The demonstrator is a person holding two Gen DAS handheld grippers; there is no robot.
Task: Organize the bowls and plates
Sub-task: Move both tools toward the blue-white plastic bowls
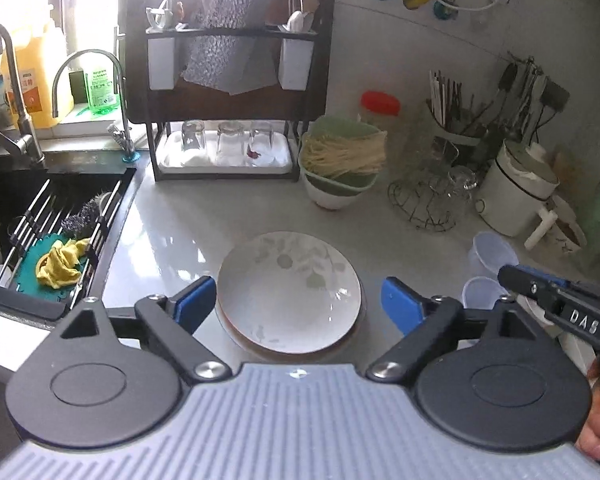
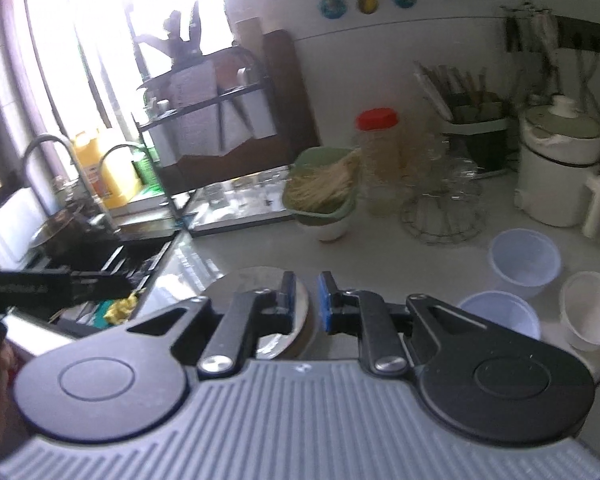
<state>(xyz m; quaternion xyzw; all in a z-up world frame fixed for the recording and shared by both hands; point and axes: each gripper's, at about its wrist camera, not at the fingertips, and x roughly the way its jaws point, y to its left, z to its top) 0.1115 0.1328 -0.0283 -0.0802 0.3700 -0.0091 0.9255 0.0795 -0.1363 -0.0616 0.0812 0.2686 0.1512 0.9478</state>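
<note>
A white leaf-patterned plate (image 1: pixel 288 292) lies on a brown-rimmed plate on the grey counter. My left gripper (image 1: pixel 298 302) stands wide open over this stack, one blue pad on each side of it, and the pads do not press it. In the right wrist view the stack (image 2: pixel 252 280) sits partly hidden behind the left finger. My right gripper (image 2: pixel 306 300) has only a narrow gap between its pads, just above the stack's right rim, and grips nothing. Two translucent plastic bowls (image 2: pixel 524 260) (image 2: pixel 500 312) and a white bowl (image 2: pixel 592 312) stand to the right.
A green bowl of dry noodles (image 1: pixel 340 156) is stacked on a white bowl behind the plates. A black dish rack with upturned glasses (image 1: pixel 224 144) is at the back. The sink with a yellow cloth (image 1: pixel 60 266) is left; a wire basket (image 1: pixel 428 200) and white pot (image 1: pixel 516 188) are right.
</note>
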